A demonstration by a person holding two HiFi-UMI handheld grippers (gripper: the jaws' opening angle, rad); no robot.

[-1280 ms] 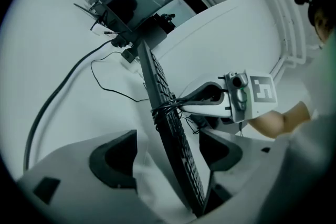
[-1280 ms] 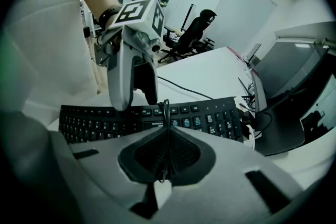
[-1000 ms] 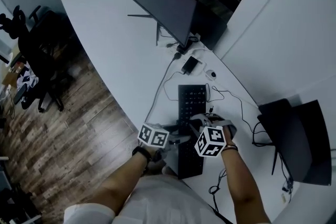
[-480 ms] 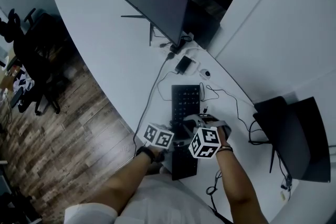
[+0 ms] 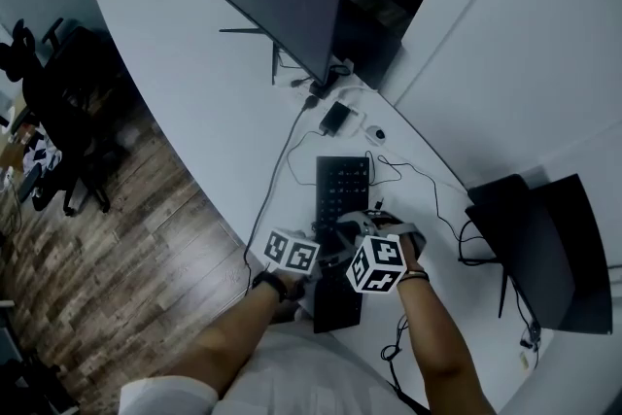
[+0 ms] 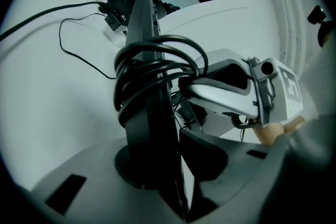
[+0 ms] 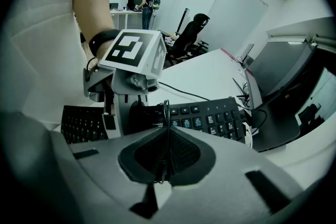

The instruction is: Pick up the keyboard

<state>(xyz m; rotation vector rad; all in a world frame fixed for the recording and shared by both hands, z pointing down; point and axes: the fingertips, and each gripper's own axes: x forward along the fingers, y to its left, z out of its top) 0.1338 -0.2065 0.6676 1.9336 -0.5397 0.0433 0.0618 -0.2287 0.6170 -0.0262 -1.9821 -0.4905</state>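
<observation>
A black keyboard (image 5: pixel 342 185) lies lengthwise on the white desk (image 5: pixel 214 92). My left gripper (image 5: pixel 326 254) reaches in level from its left edge. In the left gripper view the keyboard (image 6: pixel 157 128) stands edge-on between the jaws, which are closing with both pads against it. Its coiled cable (image 6: pixel 152 63) is wrapped around it just beyond the pads. My right gripper (image 5: pixel 356 230) points steeply down over the keyboard's middle. In the right gripper view it (image 7: pixel 167 157) is shut on a thin loop of that cable (image 7: pixel 166 113), with the keys (image 7: pixel 210 115) behind it.
A large dark monitor (image 5: pixel 277 0) stands at the back of the desk, and another dark screen (image 5: pixel 544 248) at the right. A mouse (image 5: pixel 378 134) and a black adapter (image 5: pixel 335 119) lie beyond the keyboard. Loose cables trail right. An office chair (image 5: pixel 58 102) stands on the wooden floor, left.
My left gripper has slid in towards the keyboard's left edge. The right gripper has kept its place over the keyboard.
</observation>
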